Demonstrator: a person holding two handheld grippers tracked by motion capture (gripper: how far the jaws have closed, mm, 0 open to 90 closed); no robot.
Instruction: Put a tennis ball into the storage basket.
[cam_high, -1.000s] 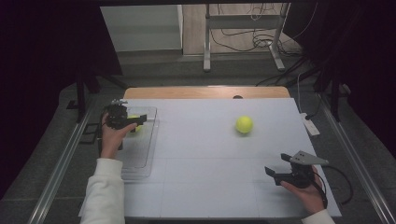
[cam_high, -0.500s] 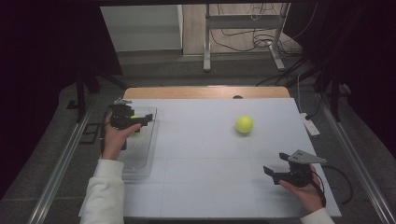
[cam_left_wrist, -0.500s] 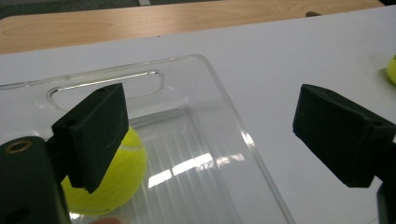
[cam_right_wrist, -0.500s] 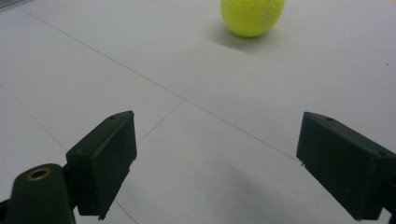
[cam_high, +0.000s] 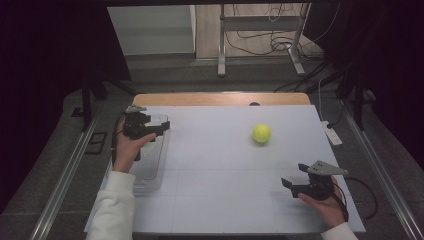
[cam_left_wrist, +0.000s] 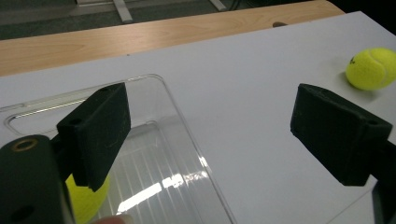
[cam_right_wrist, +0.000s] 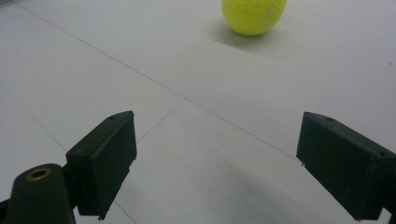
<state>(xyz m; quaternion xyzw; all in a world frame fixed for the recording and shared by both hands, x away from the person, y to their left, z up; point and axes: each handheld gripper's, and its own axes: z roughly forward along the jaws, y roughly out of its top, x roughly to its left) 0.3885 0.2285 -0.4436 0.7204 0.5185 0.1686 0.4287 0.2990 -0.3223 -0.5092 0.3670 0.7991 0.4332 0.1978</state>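
While the table (cam_high: 225, 165) takes up most of the shot with its white sheet, the real action is over on the person's left, where a clear plastic tray (cam_high: 150, 167) sits along the edge. One tennis ball (cam_left_wrist: 86, 200) is already lying in that tray (you can see it peeking out yellow under the jaw in the left gripper view), so I'd call that half done. The other ball (cam_high: 261, 133) is out on the white sheet, well apart from the tray and over toward the far right part of the table.

The left gripper (cam_high: 162, 126) hangs above the far end of the tray with nothing between its jaws. They've just been closing in a bit, but they're still clearly apart and not pressing on anything, so it's let go. The right gripper (cam_high: 289, 185) sits low near the front right, jaws spread wide and empty, pointed roughly at the loose ball, which is near but not within reach of the pads yet.

My guess at what's left: grab that second ball and drop it into the tray beside the first one.
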